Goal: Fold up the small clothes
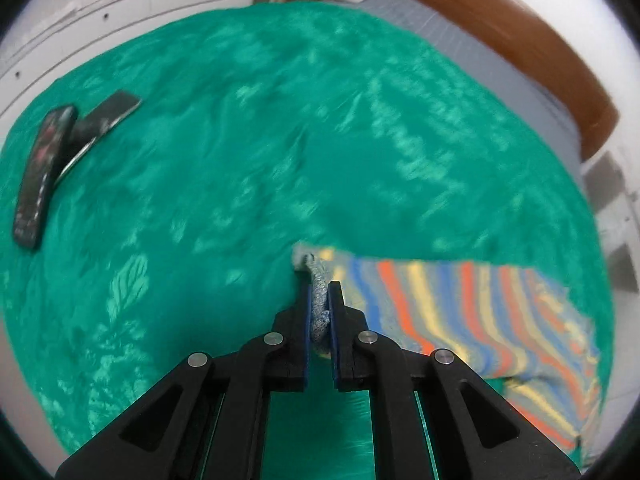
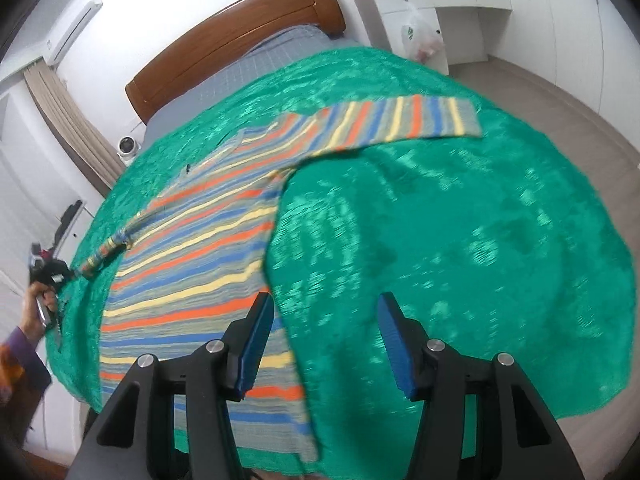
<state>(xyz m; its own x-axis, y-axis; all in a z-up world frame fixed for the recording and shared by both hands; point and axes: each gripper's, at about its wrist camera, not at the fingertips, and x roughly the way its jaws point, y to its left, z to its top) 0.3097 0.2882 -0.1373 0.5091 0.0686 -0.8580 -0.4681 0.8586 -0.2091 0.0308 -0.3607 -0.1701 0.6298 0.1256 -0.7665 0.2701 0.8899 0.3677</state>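
Observation:
A striped sweater [image 2: 192, 264] in grey, blue, orange and yellow lies flat on the green blanket [image 2: 460, 240]. One sleeve [image 2: 400, 120] stretches out to the upper right. The other sleeve [image 2: 108, 252] is bunched and pulled out to the left, where a hand holds my left gripper [image 2: 52, 276]. In the left wrist view my left gripper [image 1: 319, 286] is shut on that sleeve's cuff [image 1: 318, 308], with the sweater's body [image 1: 460, 312] to its right. My right gripper [image 2: 325, 304] hovers open over the blanket beside the sweater's right edge, nothing between its fingers.
A dark remote [image 1: 44, 172] and a flat dark device [image 1: 108, 116] lie on the blanket [image 1: 240, 160] at the left. The brown headboard [image 2: 240, 28] is at the far end. A white desk [image 2: 420, 0] with a plastic bag [image 2: 420, 36] stands beyond the bed.

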